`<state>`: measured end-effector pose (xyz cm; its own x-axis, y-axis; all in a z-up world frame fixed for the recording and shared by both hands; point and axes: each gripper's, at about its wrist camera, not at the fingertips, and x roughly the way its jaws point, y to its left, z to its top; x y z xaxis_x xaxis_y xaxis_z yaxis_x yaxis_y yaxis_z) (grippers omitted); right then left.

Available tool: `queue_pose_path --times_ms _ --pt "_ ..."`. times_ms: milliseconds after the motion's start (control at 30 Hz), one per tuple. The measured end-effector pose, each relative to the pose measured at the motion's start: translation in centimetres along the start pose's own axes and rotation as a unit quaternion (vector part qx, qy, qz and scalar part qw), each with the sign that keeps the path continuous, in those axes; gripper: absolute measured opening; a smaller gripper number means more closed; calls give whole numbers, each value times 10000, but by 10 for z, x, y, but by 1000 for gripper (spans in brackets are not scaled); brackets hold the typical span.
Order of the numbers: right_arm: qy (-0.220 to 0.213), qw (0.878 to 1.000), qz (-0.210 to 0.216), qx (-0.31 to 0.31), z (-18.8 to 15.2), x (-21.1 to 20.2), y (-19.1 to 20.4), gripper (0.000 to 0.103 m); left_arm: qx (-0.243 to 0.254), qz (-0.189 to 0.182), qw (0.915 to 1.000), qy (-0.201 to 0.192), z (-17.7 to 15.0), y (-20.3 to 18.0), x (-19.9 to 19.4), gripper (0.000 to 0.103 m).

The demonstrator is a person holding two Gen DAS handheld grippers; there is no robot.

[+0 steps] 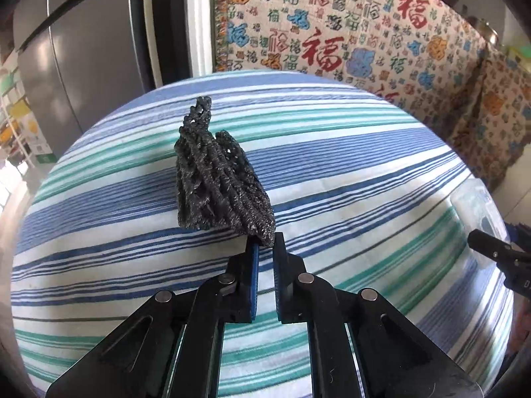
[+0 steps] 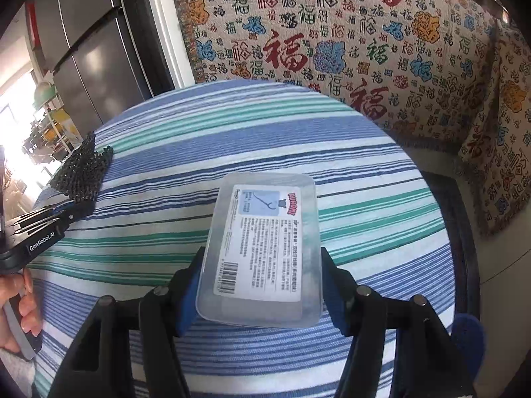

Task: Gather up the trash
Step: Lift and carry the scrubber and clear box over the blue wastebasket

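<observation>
Both hands are busy over the round table draped in a blue, green and white striped cloth (image 1: 332, 172). The left gripper (image 1: 265, 242) is pinching the lower corner of a crumpled piece of black foam netting (image 1: 215, 179), its blue pads (image 1: 255, 258) drawn in narrow on that thin edge; the netting is standing up off the cloth, which suggests it is being carried rather than resting. The right gripper (image 2: 260, 285) is straddling a clear rectangular plastic box with a printed label and barcode (image 2: 265, 245), the two fingers pressing its long sides near the close end, jaws set about half wide to suit the box's width. It looks clamped, though whether the box is off the cloth I cannot tell. No bin is in sight, so both pieces are presumably waiting to be carried off together.
</observation>
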<state>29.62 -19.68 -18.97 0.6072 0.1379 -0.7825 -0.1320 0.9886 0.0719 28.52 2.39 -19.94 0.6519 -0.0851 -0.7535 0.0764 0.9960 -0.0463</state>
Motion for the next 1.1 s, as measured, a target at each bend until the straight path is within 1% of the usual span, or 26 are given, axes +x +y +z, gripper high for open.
queue_pose_path --times_ms 100,233,467,600,733,833,933,967,1000,1033,1100 --pt "-133 9999 16 -40 1 -16 -3 63 160 -45 9995 -280 2 -11 -17 5" --pt "-266 9996 -19 -109 1 -34 -10 63 265 -101 9981 -545 6 -20 -35 5" --pt "-399 9991 -100 -51 -5 -61 -29 63 594 -183 9950 -783 8 -47 -55 5" --pt "-505 9986 -172 -17 -11 -81 -41 63 835 -344 9922 -864 6 -71 -68 5" --pt "-643 9976 -267 29 -21 -109 -57 63 1012 -627 9885 -932 0 -102 -83 5" --pt "-775 9961 -410 138 -31 -136 -78 63 1254 -962 9827 -963 -7 -136 -96 5" --pt "-869 9933 -712 284 -50 -165 -109 63 1552 -1387 9730 -994 -16 -180 -112 5" --pt "-874 9922 -818 333 -57 -173 -121 63 1694 -1598 9675 -985 -20 -200 -118 5" --pt "-862 9910 -947 397 -67 -183 -136 63 1778 -1737 9638 -968 -22 -213 -122 5" --pt "-837 9899 -1056 449 -77 -191 -150 63 1911 -1994 9566 -927 -27 -234 -126 5" --pt "-781 9870 -1270 596 -100 -206 -182 63 2131 -2333 9451 -834 -37 -268 -132 5"
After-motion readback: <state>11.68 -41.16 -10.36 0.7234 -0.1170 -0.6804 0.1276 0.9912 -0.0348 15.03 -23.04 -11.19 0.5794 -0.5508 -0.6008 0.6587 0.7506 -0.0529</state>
